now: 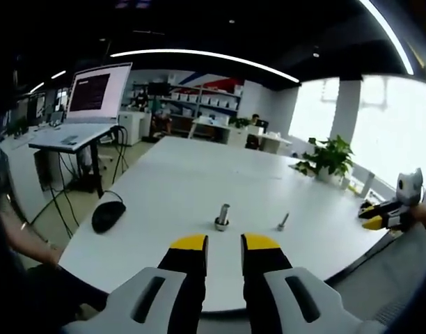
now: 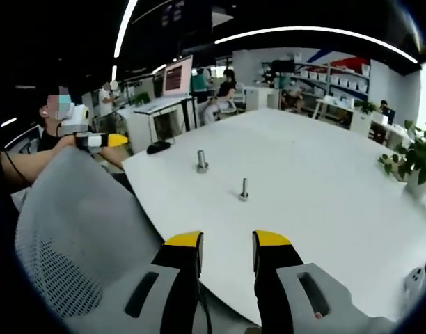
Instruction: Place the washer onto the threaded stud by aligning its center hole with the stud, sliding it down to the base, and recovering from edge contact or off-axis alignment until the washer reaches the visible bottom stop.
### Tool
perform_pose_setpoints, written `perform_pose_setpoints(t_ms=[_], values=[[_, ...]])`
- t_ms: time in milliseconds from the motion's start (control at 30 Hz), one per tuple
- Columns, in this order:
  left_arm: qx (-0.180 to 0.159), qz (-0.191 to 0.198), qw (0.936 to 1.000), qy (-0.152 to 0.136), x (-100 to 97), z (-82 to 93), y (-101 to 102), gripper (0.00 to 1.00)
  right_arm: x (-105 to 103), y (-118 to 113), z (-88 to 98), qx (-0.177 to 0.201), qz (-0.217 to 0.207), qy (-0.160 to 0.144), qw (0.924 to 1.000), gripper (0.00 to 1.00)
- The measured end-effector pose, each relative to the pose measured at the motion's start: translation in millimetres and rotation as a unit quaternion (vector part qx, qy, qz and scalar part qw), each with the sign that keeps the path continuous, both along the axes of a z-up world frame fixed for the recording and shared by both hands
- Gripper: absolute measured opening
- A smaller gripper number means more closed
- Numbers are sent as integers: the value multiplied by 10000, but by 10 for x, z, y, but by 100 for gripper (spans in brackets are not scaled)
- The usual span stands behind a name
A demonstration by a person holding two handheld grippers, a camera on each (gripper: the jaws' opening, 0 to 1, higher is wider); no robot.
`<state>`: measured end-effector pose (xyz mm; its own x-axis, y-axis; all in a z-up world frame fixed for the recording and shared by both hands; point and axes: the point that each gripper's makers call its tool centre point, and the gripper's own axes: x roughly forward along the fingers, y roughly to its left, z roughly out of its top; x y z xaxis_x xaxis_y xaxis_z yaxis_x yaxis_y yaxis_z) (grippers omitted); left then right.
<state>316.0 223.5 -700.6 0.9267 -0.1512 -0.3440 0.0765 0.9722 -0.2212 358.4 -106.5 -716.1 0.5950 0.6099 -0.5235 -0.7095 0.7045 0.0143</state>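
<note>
A thick metal stud [image 1: 222,216] stands upright on the white table [image 1: 178,181], with a wider ring around its foot. I cannot tell whether that ring is the washer. A thinner bolt [image 1: 283,222] stands to its right. My left gripper [image 1: 225,243] is open and holds nothing, just short of the table's near edge in front of the stud. My right gripper [image 2: 227,240] is open too, off the table's edge, with the thin bolt [image 2: 244,189] and the stud [image 2: 202,161] ahead. Each gripper also appears in the other's view: the right gripper [image 1: 387,213] and the left gripper [image 2: 96,140].
A black mouse [image 1: 108,213] lies near the table's left edge. A potted plant [image 1: 328,158] stands at the far right corner. A grey mesh chair back [image 2: 74,229] is close to my right gripper. A desk with a monitor [image 1: 98,90] stands beyond the table.
</note>
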Motion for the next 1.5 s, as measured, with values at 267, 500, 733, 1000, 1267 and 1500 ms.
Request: perform_pose_setpoints(t_ms=[267,500,733,1000,1267,1500], values=[[-51,35,10000,8,-12,-1,6,17,-52,21,-108,-226,142,136,9996,30],[-94,100,9999,40,-17,-13,27,19,-59,12,-152,-283,169,198,9993,30],[-117,112,9999,15,-16,-9,27,19,-66,5,-152,-263,153,204,9993,30],[-164,101,9998,6,-7,-6,17,21,-68,6,-164,-304,201,215,9991,29],[-144,106,9998,55,-10,-19,26,22,-65,13,-158,-205,164,258,9993,29],[-147,-5,9999,6,-9,-4,-9,22,-72,30,-170,-181,234,279,9992,29]])
